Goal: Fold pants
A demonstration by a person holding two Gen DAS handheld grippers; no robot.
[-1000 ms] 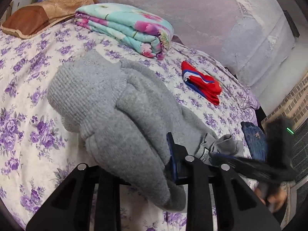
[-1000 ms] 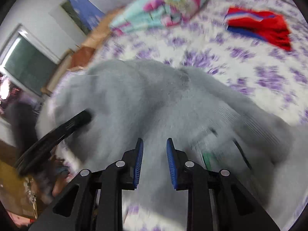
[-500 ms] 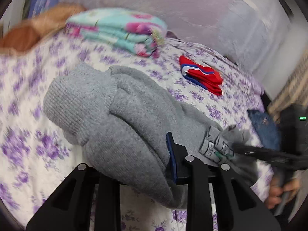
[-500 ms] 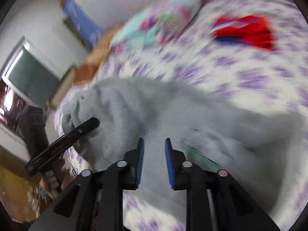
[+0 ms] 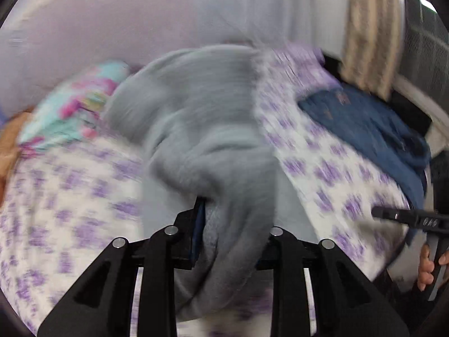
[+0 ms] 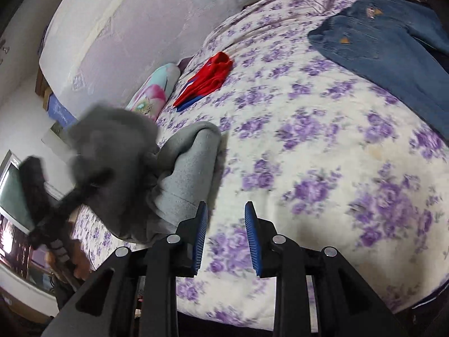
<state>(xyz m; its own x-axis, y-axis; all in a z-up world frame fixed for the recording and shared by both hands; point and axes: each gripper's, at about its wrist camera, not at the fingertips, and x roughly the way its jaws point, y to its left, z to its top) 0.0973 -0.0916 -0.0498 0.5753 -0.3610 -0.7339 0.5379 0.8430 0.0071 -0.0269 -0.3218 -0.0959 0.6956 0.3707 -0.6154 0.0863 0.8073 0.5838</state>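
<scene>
The grey pants [image 5: 213, 151] are hanging bunched from the left claw [image 5: 233, 241], whose pads are clamping a thick fold of the fabric; the garment is draping over the near side of the bed [image 5: 70, 196] and its upper part is blurred in the left wrist view. In the right wrist view the same grey pants [image 6: 193, 168] are showing as a rolled mass at the bed's left edge, beside a blurred dark tool and a hand [image 6: 75, 261] (detail there cannot be told). The right claw [image 6: 226, 238] is standing apart with nothing between its blue pads [image 6: 200, 236]; its jaws have just been opening, and it is hovering over the bed's purple-flowered sheet [image 6: 322, 168], just right of the pants. A red garment [image 6: 207, 80] is lying on the bed beyond the pants. A folded floral blanket [image 6: 153, 90] is lying left of the red garment, against the wall. Blue jeans [image 6: 393, 47] are lying at the bed's far right corner, well apart from the pants.
</scene>
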